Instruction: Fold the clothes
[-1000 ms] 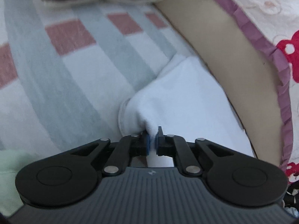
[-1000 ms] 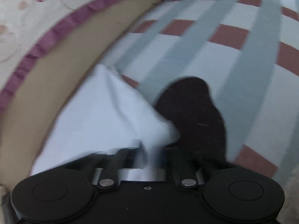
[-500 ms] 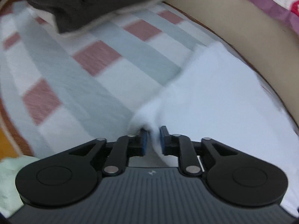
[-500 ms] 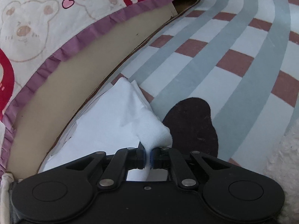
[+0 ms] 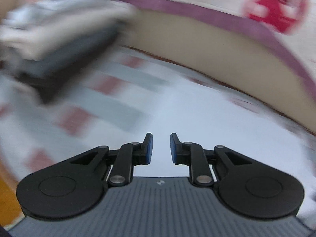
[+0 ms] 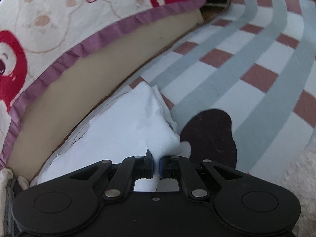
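A white garment (image 6: 128,122) lies on the striped blanket (image 6: 246,63) beside a beige mattress edge. My right gripper (image 6: 157,165) is shut on a raised fold of the white garment near its right edge. In the blurred left wrist view my left gripper (image 5: 161,148) is open and empty, its blue pads (image 5: 149,146) apart above the white garment (image 5: 197,122).
A stack of folded dark and light clothes (image 5: 49,45) sits at the far left. A bear-print quilt with a purple frill (image 6: 59,19) tops the mattress. A dark patch (image 6: 211,134) lies right of the garment, and a fluffy cream item (image 6: 300,177) at the right edge.
My left gripper has opened and let go of the white garment, and it is swinging fast. My right gripper keeps its hold on the fold.
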Action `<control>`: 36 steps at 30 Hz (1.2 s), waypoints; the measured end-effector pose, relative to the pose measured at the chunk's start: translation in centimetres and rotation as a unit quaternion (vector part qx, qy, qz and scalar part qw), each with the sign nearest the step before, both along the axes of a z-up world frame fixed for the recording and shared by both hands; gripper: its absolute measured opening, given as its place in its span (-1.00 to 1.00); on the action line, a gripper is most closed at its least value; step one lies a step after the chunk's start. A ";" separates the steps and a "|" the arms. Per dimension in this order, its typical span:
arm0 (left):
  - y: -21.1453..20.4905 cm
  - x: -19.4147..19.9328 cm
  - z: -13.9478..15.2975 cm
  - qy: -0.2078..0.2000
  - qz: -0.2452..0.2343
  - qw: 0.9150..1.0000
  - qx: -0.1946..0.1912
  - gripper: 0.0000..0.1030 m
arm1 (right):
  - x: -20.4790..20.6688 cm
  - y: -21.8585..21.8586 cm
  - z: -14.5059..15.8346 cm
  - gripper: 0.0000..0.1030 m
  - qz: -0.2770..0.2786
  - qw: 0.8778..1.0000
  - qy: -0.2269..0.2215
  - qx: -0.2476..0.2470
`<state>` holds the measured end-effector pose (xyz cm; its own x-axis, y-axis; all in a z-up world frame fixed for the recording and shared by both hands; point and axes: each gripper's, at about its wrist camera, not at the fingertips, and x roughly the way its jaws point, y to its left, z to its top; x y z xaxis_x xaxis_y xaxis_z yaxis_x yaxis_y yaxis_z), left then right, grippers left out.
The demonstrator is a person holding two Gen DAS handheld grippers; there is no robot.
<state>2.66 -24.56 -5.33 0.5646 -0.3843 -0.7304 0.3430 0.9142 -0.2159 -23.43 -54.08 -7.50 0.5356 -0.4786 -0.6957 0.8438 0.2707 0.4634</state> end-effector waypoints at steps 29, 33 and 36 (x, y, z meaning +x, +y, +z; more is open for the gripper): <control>2.2 2.6 -9.6 0.185 0.048 0.963 -0.189 -0.60 | 19.7 7.8 -0.7 -0.85 0.534 0.843 -0.026 -0.065; 0.8 3.0 -9.8 0.180 0.018 0.967 -0.178 -0.58 | 19.8 8.1 -1.8 -0.83 0.539 0.840 -0.003 -0.060; 0.4 3.6 -9.3 0.171 0.001 0.966 -0.194 -0.56 | 19.9 8.3 -2.7 -0.83 0.543 0.838 0.014 -0.056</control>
